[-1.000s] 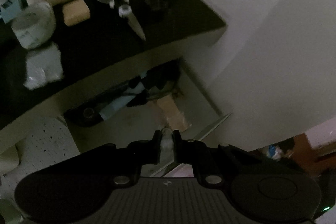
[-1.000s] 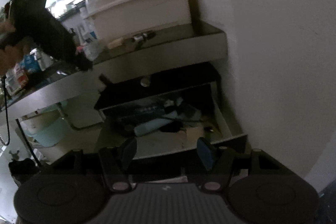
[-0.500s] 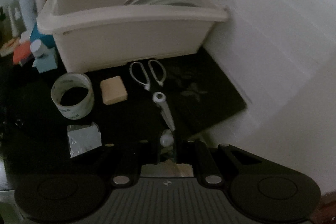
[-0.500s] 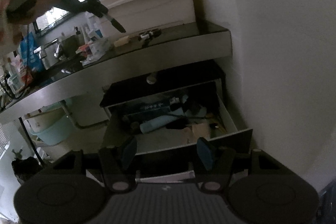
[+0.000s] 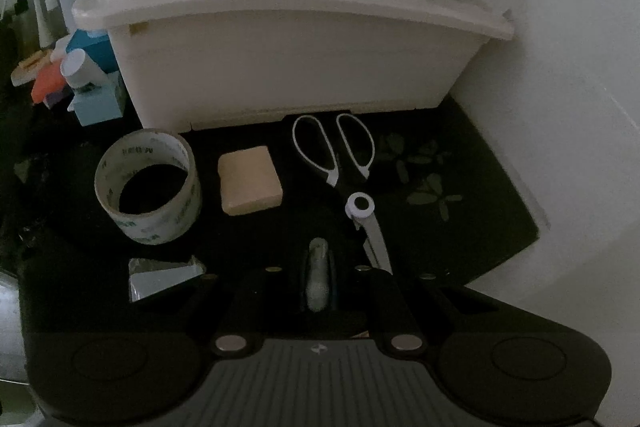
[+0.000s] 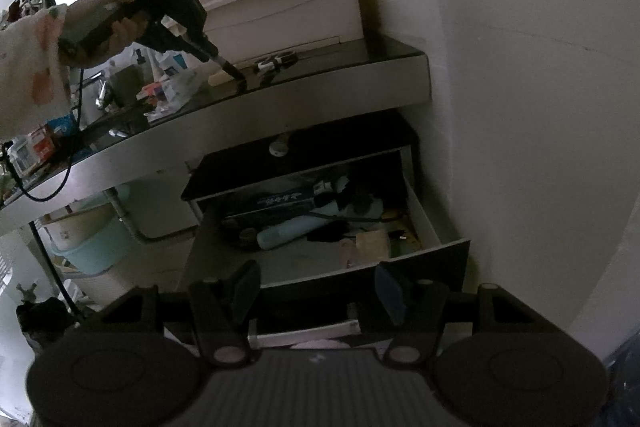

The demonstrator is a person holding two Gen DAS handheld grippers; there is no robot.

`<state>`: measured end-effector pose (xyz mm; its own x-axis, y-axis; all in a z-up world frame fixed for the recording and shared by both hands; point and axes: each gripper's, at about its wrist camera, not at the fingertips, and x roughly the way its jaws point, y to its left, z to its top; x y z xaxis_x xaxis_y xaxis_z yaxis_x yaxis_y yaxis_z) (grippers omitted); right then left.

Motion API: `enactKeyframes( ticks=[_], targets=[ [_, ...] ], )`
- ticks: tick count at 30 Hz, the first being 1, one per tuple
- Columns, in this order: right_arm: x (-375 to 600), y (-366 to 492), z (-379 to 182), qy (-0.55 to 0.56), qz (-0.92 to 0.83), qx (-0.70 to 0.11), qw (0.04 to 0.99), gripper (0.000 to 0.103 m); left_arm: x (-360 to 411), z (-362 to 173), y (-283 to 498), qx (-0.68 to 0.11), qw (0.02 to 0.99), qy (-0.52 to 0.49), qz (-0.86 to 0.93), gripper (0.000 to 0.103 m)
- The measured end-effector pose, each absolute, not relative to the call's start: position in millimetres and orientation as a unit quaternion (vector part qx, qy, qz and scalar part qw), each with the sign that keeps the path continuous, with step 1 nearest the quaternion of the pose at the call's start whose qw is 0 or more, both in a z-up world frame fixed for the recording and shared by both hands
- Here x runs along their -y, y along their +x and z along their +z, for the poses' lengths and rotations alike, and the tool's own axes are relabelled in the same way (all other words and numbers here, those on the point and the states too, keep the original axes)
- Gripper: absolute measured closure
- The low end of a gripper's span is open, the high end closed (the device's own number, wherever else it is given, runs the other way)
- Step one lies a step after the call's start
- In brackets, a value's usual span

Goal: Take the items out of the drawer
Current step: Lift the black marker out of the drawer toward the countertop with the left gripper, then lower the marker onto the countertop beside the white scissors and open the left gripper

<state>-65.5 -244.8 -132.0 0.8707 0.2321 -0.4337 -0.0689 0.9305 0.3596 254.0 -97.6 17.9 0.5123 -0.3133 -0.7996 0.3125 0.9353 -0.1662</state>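
Gripping a small tube [image 5: 318, 275], left jaws overhang the counter [image 5: 460, 227]; right jaws spread.

The left gripper [image 5: 318, 277] is angled downward, its fingers pressed together around a small pale object [image 5: 317, 281]. The right gripper [image 6: 316, 287] is held level, its blue-padded fingers [image 6: 245, 285] spread wide apart.
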Motion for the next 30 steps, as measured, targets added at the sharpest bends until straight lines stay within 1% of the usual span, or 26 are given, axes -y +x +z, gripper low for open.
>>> enactKeyframes(
  ticks=[9, 20, 25, 30],
  targets=[
    [244, -64, -133, 0.172, 0.080, -0.246, 0.951, 0.040, 102, -1, 258, -0.476, 0.862, 0.005, -0.175, 0.092],
    [249, -67, -136, 0.179, 0.070, -0.247, 0.950, 0.040, 117, -20, 265, -0.492, 0.851, 0.035, -0.178, 0.092],
    [252, -69, -138, 0.183, 0.067, -0.247, 0.949, 0.040, 119, -25, 269, -0.492, 0.851, 0.062, -0.174, 0.092],
    [255, -69, -139, 0.188, 0.063, -0.248, 0.948, 0.040, 114, -25, 276, -0.499, 0.846, 0.061, -0.180, 0.092]
  ],
)
